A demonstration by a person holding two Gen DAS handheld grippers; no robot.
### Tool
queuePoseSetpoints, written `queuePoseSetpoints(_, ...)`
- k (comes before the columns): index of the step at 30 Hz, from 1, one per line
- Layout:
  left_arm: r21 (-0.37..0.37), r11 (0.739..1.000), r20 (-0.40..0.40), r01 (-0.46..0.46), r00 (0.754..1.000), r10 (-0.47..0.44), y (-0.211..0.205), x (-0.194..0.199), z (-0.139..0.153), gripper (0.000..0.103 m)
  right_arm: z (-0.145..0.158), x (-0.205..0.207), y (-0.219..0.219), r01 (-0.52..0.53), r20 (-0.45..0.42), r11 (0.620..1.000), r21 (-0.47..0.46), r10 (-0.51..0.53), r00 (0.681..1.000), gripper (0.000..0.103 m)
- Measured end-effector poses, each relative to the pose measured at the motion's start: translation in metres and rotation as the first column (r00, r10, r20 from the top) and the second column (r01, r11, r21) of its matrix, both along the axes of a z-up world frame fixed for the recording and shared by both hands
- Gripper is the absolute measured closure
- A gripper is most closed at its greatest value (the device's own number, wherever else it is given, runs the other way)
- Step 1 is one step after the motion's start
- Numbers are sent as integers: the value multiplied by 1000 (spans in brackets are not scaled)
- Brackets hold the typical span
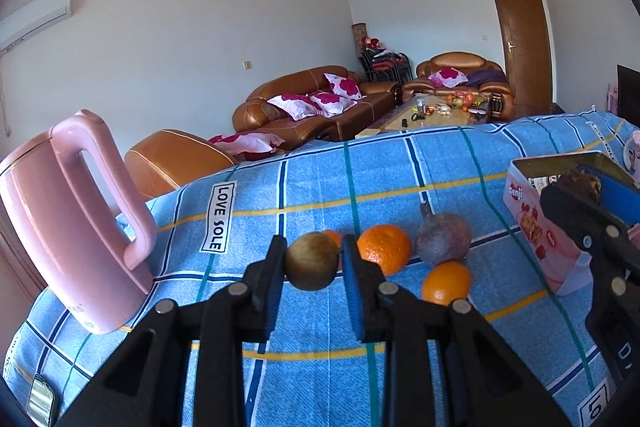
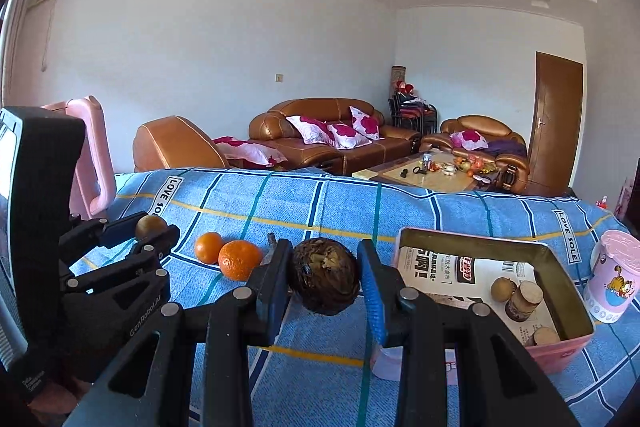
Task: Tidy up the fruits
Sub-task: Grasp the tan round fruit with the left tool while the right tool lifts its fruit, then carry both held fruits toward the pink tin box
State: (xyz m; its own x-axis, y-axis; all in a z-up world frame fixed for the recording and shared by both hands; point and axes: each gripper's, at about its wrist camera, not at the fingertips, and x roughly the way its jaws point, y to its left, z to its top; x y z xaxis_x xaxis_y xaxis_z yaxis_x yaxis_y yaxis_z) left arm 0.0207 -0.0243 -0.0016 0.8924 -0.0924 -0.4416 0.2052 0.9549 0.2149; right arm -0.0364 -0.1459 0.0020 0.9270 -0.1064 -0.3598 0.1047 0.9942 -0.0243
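Note:
My left gripper [image 1: 313,259] is shut on a brown-green kiwi [image 1: 311,261] and holds it above the blue checked cloth; it also shows in the right wrist view [image 2: 152,229]. My right gripper [image 2: 325,275] is shut on a dark wrinkled fruit [image 2: 324,281], just left of the pink tin box [image 2: 560,345]. The tin holds a kiwi [image 2: 502,289] and brown pieces [image 2: 524,301]. Two oranges [image 1: 384,249] [image 1: 446,283] and a purple fruit [image 1: 442,239] lie on the cloth.
A pink kettle [image 1: 76,227] stands at the left. A pink cup [image 2: 614,281] stands right of the tin. A third orange [image 1: 332,237] shows behind the held kiwi. Sofas and a coffee table lie beyond the table's far edge.

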Motion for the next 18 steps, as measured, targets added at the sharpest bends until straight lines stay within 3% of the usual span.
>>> queuePoseSetpoints(11, 1, 1000, 80, -28, 996, 28, 0, -19, 5, 74, 0, -5, 2, 5, 6, 1000, -2, -5, 1000, 67)
queuePoseSetpoints(18, -10, 999, 83, -44, 996, 44, 2, -24, 6, 74, 1, -12, 0, 0, 0, 1000, 4, 0, 1000, 67)
